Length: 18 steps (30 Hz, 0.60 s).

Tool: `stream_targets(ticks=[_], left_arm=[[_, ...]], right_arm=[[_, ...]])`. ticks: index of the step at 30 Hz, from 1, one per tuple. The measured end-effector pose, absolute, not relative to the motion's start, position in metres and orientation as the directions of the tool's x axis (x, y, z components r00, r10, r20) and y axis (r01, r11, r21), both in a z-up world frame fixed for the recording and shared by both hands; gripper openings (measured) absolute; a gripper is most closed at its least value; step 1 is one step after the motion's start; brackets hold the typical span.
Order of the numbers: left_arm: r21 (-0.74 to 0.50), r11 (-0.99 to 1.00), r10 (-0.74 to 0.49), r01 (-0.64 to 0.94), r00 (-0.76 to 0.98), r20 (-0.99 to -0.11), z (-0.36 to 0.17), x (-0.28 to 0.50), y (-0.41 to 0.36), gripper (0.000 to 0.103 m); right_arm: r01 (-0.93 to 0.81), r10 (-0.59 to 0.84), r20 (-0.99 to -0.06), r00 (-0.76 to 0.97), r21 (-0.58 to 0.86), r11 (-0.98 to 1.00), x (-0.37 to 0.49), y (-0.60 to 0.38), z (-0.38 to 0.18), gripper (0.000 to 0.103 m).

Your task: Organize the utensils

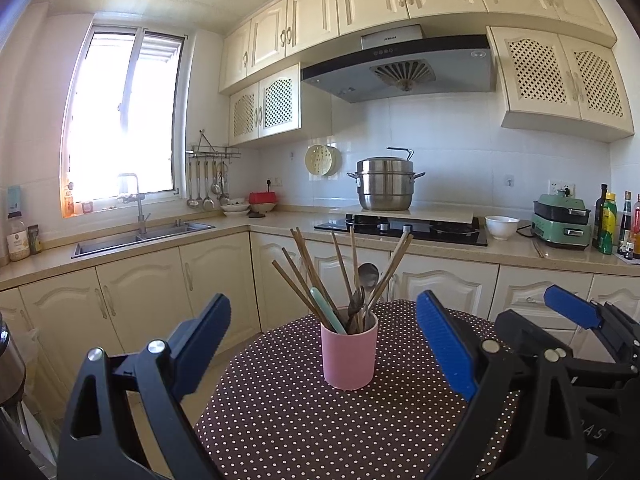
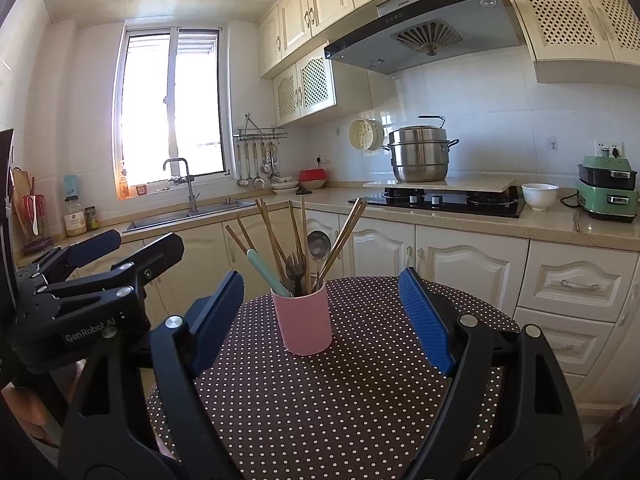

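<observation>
- While both tools hang above the round table [image 1: 280, 420] in its brown, white-dotted cloth, seen with nothing on the cloth but one holder; no loose cutlery in either view.
- Beyond, at 12 o'clock: kitchen counter [image 1: 256, 222], a steel steamer pot [image 1: 385, 184] on it, sink [image 1: 140, 236] out at 10 o'clock.
- Left gripper [image 1: 324, 340]: spread wide, empty, blue pads either side of the holder and well clear of it, touching nothing. Glimpsed again at 9 o'clock in the right wrist view.
- Right gripper [image 2: 322, 304]: likewise released and wide, nothing held, holder between the pads but beyond them. Glimpsed at 3 o'clock in the left wrist view.
- Pink cup [image 1: 349, 354]: upright near the table's middle, dead ahead at 12 o'clock from both cameras.
- Inside the cup: wooden chopsticks [image 1: 308, 264] fanning toward 11 and 1 o'clock, a mint-handled utensil [image 1: 326, 310] leaning toward 10 o'clock, a metal spoon [image 1: 368, 276] bowl-up, a dark fork [image 2: 295, 266] low among them.
- Stage, as a judgement: utensils already gathered in one cup, fitting either a finished tidy-up or a mixed bundle awaiting sorting by kind; not settled by these views.
- Any further handling, likely: a narrow pinch on one thin shaft near its top, lifted straight up, the light cup apt to tip.
</observation>
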<state>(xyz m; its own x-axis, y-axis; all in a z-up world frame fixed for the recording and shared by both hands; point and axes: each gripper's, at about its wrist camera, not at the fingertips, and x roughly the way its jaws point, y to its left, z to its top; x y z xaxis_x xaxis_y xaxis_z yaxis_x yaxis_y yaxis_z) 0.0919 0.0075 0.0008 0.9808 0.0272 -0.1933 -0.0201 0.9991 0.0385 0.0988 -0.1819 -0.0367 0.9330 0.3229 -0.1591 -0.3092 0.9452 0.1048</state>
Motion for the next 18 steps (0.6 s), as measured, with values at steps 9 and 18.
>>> stream_targets(ticks=[9, 18], left_arm=[[0.032, 0.999, 0.036, -0.029, 0.972, -0.232, -0.008, 0.121, 0.012, 0.092], [0.021, 0.999, 0.050, -0.046, 0.947, -0.318, -0.029, 0.160, 0.016, 0.092]], right_arm=[[-0.326, 0.346, -0.198, 0.917, 0.126, 0.937, 0.130, -0.178, -0.044, 0.080], [-0.333, 0.360, -0.265, 0.895, 0.141, 0.932, 0.166, -0.173, -0.061, 0.081]])
